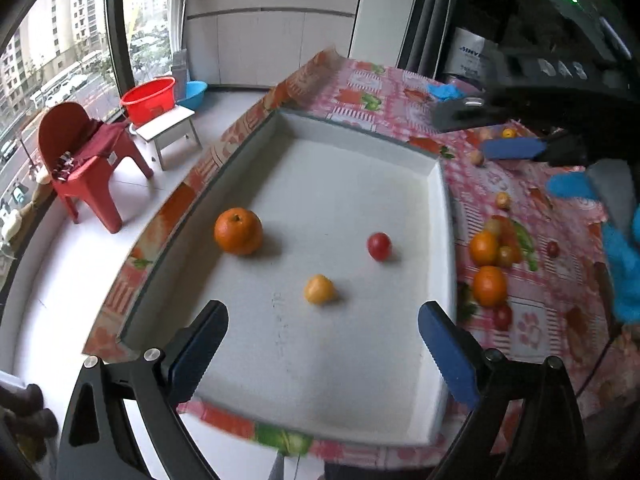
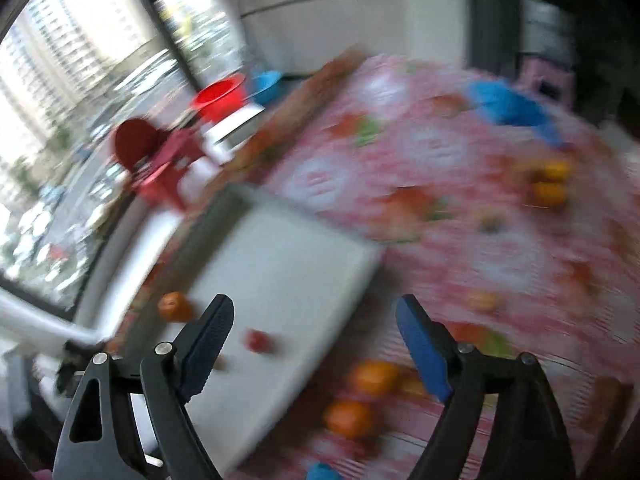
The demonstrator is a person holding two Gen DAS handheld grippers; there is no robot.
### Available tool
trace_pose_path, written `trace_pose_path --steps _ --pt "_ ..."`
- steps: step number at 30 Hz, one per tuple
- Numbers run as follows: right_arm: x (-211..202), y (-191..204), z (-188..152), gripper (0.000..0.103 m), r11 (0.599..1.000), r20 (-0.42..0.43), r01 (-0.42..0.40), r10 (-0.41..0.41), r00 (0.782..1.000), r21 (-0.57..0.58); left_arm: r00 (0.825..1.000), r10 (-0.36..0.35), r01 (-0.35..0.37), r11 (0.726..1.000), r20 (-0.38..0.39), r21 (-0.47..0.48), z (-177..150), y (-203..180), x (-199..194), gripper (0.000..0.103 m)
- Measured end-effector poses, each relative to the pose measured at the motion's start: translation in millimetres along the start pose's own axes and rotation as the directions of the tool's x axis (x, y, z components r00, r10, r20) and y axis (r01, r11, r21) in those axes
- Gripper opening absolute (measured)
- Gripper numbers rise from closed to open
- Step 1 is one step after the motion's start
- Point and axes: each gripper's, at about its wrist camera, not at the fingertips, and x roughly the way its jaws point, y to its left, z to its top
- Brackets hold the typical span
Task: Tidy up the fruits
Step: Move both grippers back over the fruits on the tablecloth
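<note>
A white tray [image 1: 360,152] lies on the pink patterned tablecloth [image 1: 532,332]. Inside it are an orange [image 1: 238,231], a small red fruit [image 1: 379,245] and a small yellow fruit [image 1: 319,289], each lying apart. My left gripper [image 1: 323,312] hangs open over the tray's near end, just this side of the yellow fruit, holding nothing. Two oranges [image 1: 489,285] and several small fruits lie on the cloth right of the tray. The right wrist view is blurred. There my right gripper [image 2: 316,320] is open and empty over the tray's right edge [image 2: 360,280], with oranges [image 2: 374,376] below it.
A blue-gloved hand [image 1: 624,272] holds the right gripper [image 1: 472,132] at the upper right. Left of the table, on the floor, stand a red chair [image 1: 84,160], a red basin [image 1: 149,98] on a white stool [image 1: 172,128] and a blue basin [image 1: 196,92]. Something blue [image 1: 446,90] lies at the table's far end.
</note>
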Motion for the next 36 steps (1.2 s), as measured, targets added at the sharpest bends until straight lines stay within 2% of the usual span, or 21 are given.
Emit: trace_pose_path --steps 4,8,11,13,16,19,20,22,23,24,25,26,28,30,31,34,35,36 --pt "-10 -78 -45 0.087 0.981 -0.025 0.131 -0.129 0.991 0.143 0.998 0.001 -0.002 1.0 0.057 0.016 0 -8 -20 0.097" --pt "0 -124 -81 0.088 0.961 -0.03 0.203 -0.201 0.979 0.188 0.996 -0.023 0.02 0.999 0.081 0.032 1 -18 -17 0.097" --pt "11 -140 -99 0.087 0.957 -0.035 0.232 -0.23 0.973 0.172 0.997 -0.023 0.021 0.999 0.067 0.031 -6 -31 -11 0.097" --pt "15 -143 -104 0.086 0.96 -0.019 0.221 -0.221 0.975 0.173 0.999 -0.017 0.016 1.0 0.046 0.017 -13 -37 -9 0.097" --pt "22 -144 -99 0.084 0.965 0.033 0.222 -0.229 0.973 0.142 0.999 -0.01 0.011 1.0 0.043 -0.006 -28 -44 -19 0.097" --pt "35 -142 -87 0.078 0.974 0.048 0.206 -0.212 0.976 0.098 0.997 0.051 -0.05 0.999 0.064 -0.014 -37 -46 -33 0.097" --pt "42 -140 -84 0.073 0.973 0.038 0.215 -0.219 0.975 0.081 0.995 0.067 -0.065 0.998 0.068 -0.027 -39 -45 -37 0.097" --pt "57 -141 -83 0.052 0.967 -0.006 0.246 -0.246 0.969 0.068 0.993 0.088 -0.084 0.995 0.075 -0.056 -41 -41 -45 0.097" --pt "55 -139 -83 0.047 0.964 0.019 0.257 -0.259 0.966 0.061 0.992 0.102 -0.096 0.993 0.078 -0.074 -43 -39 -49 0.097" --pt "55 -138 -82 0.034 0.964 0.019 0.26 -0.261 0.965 0.052 0.99 0.116 -0.109 0.99 0.08 -0.09 -45 -37 -54 0.097" --pt "54 -138 -81 0.025 0.969 0.014 0.239 -0.24 0.971 0.054 0.988 0.128 -0.12 0.987 0.082 -0.103 -45 -35 -57 0.097" --pt "53 -138 -80 0.023 0.974 0.004 0.215 -0.216 0.976 0.069 0.987 0.139 -0.129 0.985 0.086 -0.114 -47 -34 -61 0.097" --pt "44 -131 -74 0.023 0.991 0.006 0.084 -0.085 0.996 0.106 0.983 0.158 -0.146 0.981 0.093 -0.13 -49 -29 -66 0.097" --pt "32 -109 -67 0.023 0.996 0.026 -0.02 0.018 1.0 0.086 0.981 0.174 -0.161 0.977 0.086 -0.143 -51 -27 -67 0.097" --pt "26 -90 -62 0.023 0.993 0.034 -0.105 0.103 0.994 0.063 0.981 0.18 -0.167 0.975 0.08 -0.148 -52 -25 -66 0.097" --pt "17 -34 -48 0.025 0.947 0.037 -0.32 0.32 0.947 0.012 0.981 0.186 -0.176 0.973 0.059 -0.15 -52 -24 -62 0.097" --pt "17 -17 -43 0.027 0.915 0.028 -0.403 0.403 0.915 0.003 0.981 0.186 -0.177 0.973 0.051 -0.148 -52 -24 -60 0.097" --pt "19 -3 -38 0.036 0.88 0.009 -0.475 0.475 0.88 0.0 0.981 0.188 -0.18 0.973 0.047 -0.144 -51 -24 -58 0.097"
